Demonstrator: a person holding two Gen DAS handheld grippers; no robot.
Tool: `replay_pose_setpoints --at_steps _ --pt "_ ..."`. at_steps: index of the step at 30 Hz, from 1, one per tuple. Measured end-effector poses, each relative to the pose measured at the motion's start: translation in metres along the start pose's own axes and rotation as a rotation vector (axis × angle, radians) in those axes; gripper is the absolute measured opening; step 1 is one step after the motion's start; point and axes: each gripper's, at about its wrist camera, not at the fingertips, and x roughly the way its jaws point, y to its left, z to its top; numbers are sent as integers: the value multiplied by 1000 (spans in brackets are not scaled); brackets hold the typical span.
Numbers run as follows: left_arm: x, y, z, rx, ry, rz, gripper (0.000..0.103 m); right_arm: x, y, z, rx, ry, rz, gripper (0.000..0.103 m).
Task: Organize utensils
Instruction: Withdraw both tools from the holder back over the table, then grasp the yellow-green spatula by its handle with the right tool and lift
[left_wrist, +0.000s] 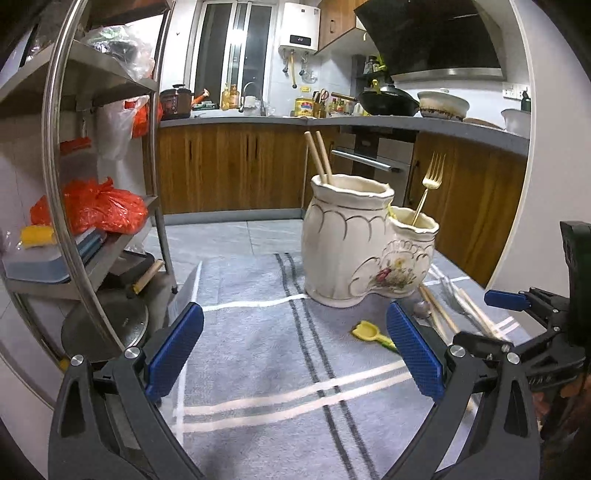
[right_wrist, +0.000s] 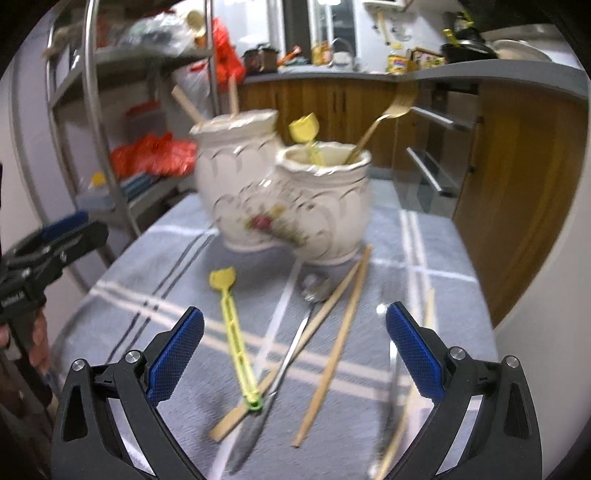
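While both grippers, left (left_wrist: 294, 349) and right (right_wrist: 294, 349), gape empty, the crossed chopsticks (right_wrist: 334, 343) at twelve o'clock risk scattering if nudged.

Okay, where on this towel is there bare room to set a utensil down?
The striped towel is bare between the ceramic holder and the metal shelf rack, in front of the left gripper. Crowded: in front of the holder, where the yellow pick, spoon and chopsticks overlap.
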Motion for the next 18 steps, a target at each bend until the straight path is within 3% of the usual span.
replay_pose_setpoints --at_steps 11,18 --pt "-2 10 -4 -4 -13 -20 97 31 35 17 -154 123 51 94" --pt "-1 12 -4 -15 -8 -24 97 57 40 27 -152 227 109 56"
